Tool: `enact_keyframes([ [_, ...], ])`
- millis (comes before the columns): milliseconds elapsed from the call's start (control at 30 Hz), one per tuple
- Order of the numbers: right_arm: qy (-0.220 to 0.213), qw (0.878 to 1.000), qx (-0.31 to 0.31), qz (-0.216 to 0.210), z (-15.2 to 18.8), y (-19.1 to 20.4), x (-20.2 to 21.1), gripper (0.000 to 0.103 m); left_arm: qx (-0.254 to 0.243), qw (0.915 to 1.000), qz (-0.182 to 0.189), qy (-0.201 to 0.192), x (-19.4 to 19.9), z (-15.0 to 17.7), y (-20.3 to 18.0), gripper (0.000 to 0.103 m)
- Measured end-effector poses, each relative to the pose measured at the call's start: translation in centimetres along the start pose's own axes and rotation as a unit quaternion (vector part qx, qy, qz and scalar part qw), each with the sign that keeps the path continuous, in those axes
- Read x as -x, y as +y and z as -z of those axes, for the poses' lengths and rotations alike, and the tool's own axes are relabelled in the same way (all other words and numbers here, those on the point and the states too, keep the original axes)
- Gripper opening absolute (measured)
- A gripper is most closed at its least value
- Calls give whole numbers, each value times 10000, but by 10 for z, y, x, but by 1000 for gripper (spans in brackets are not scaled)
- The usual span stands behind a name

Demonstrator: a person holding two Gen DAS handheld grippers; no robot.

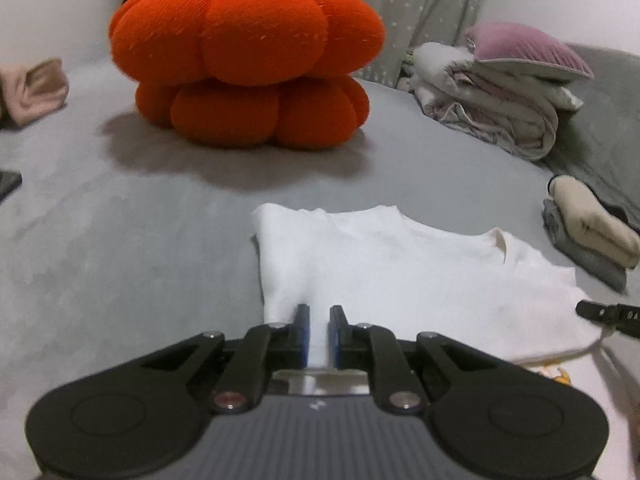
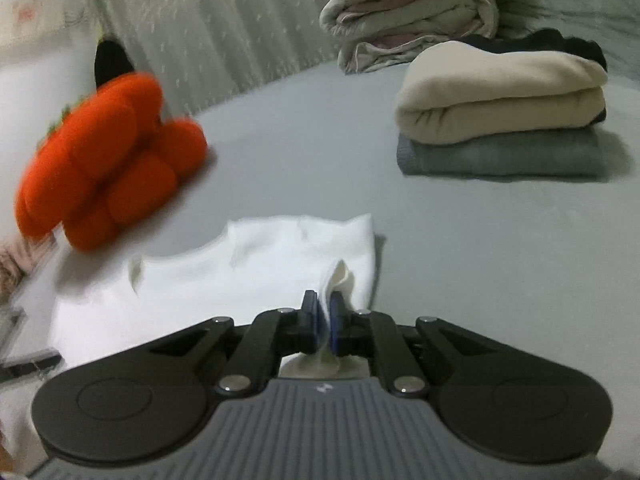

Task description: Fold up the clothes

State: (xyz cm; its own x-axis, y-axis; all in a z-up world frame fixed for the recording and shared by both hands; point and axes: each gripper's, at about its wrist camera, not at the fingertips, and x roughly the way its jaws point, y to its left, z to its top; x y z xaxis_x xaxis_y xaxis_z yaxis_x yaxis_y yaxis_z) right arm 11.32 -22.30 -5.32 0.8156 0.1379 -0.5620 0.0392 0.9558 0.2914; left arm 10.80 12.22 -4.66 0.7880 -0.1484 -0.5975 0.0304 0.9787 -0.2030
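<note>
From your left wrist camera, the white shirt (image 1: 380,264) is lying partly folded on the grey bed (image 1: 120,240), its folded left side making a straight edge and its neckline showing toward the right. Your left gripper (image 1: 319,322) is sitting over the near hem with its jaws parted a little; white cloth is showing in the gap, but you cannot tell whether the pads are gripping it. The tip of your right gripper (image 1: 608,314) is poking in at the shirt's right corner. Beyond the shirt, open grey bed is stretching to the orange pumpkin cushion (image 1: 248,60). A folded quilt pile (image 1: 492,108) with a mauve pillow (image 1: 524,48) is sitting at the far right, a beige and grey folded stack (image 1: 592,236) is lying just beside the shirt's right side, and a pink garment (image 1: 32,92) is resting at the left edge.

From your right wrist camera, your right gripper (image 2: 325,312) is clenching a bunched fold of the shirt (image 2: 224,280), the cloth rising between the blue pads and spilling out behind them. The shirt is spreading left of the gripper, its collar notch visible. To the right, the bed (image 2: 460,260) is lying open up to the folded stack (image 2: 500,120); the pumpkin cushion (image 2: 108,160), blurred, is sitting just beyond the shirt's far left corner.
</note>
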Motion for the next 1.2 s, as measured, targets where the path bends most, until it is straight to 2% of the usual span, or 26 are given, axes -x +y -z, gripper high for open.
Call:
enact_keyframes([
  [133, -151, 9992, 343, 170, 1, 10, 8, 19, -25, 9978, -40, -657, 14, -3, 1, 12],
  [200, -306, 9980, 509, 215, -5, 14, 8, 20, -51, 9970, -30, -771, 14, -4, 3, 12],
  [300, -394, 9959, 786, 220, -8, 22, 5, 22, 17, 9982, -93, -586, 3, -1, 8, 12],
  [400, -315, 9933, 1084, 228, -2, 30, -1, 23, 76, 9992, -238, -300, -11, 6, 10, 14],
  [467, -189, 9921, 1206, 283, 5, 31, -6, 23, 114, 9992, -255, -297, -12, 6, 11, 14],
  [533, -40, 9914, 1256, 371, 12, 30, -12, 23, 106, 9991, -254, -328, -9, 6, 9, 18],
  [667, -32, 9912, 1252, 424, 12, 33, -5, 24, 314, 9985, -259, -378, 4, 9, 7, 38],
  [733, -77, 9930, 1123, 348, 8, 34, 5, 34, 522, 9978, -156, -387, 12, 11, 6, 41],
  [767, -101, 9937, 1073, 306, 8, 35, 10, 45, 603, 9974, -120, -379, 16, 12, 5, 44],
  [800, -108, 9943, 1032, 255, 9, 35, 16, 48, 643, 9972, -104, -358, 20, 14, 4, 45],
  [1033, 69, 9970, 768, -30, 21, 32, 53, 52, 847, 9963, -98, -56, 48, 25, 1, 53],
  [1133, 172, 9980, 613, -43, 27, 25, 70, 53, 887, 9958, -77, 190, 61, 34, 1, 54],
  [1200, 219, 9983, 548, -20, 32, 21, 83, 56, 857, 9957, -111, 328, 71, 41, 2, 55],
])
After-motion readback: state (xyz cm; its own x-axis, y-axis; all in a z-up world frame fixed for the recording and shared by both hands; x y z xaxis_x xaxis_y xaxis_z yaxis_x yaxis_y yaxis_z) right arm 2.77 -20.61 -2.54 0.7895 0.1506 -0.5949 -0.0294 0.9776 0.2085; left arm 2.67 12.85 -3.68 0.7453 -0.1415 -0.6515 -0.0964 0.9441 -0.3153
